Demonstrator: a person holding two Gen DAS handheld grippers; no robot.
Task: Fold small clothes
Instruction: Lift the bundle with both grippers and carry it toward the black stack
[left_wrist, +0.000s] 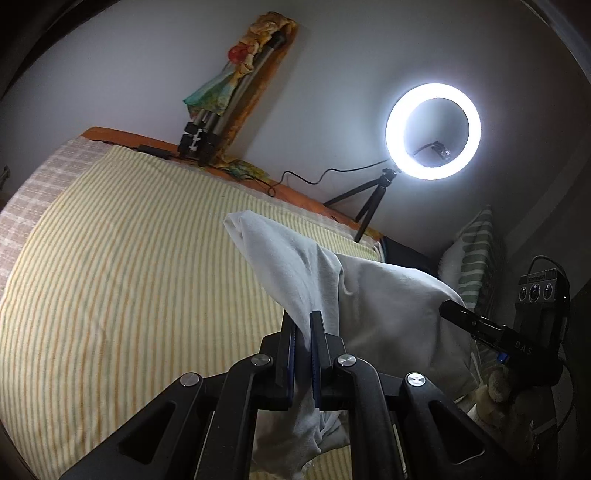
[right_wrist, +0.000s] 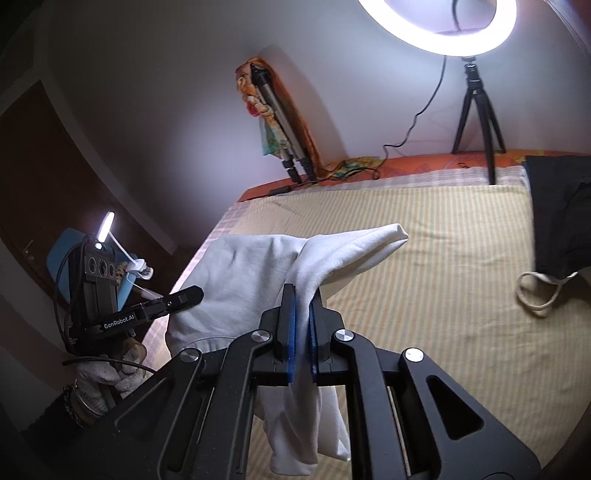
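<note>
A small white garment (left_wrist: 388, 306) hangs in the air above the striped bed, stretched between both grippers. My left gripper (left_wrist: 303, 325) is shut on one top corner of it; cloth sticks up past the fingers and droops below. My right gripper (right_wrist: 301, 299) is shut on the other top corner of the same white garment (right_wrist: 240, 266). In the left wrist view the right gripper (left_wrist: 448, 306) shows at the right edge of the cloth. In the right wrist view the left gripper (right_wrist: 197, 293) shows at the left edge.
The bed has a yellow striped sheet (left_wrist: 129, 277). A lit ring light (left_wrist: 433, 131) on a small tripod stands at the bed's far edge. A folded tripod (left_wrist: 221, 118) leans on the wall. A black garment (right_wrist: 561, 218) and white cord (right_wrist: 537, 290) lie right. A striped pillow (left_wrist: 472, 266) lies at the side.
</note>
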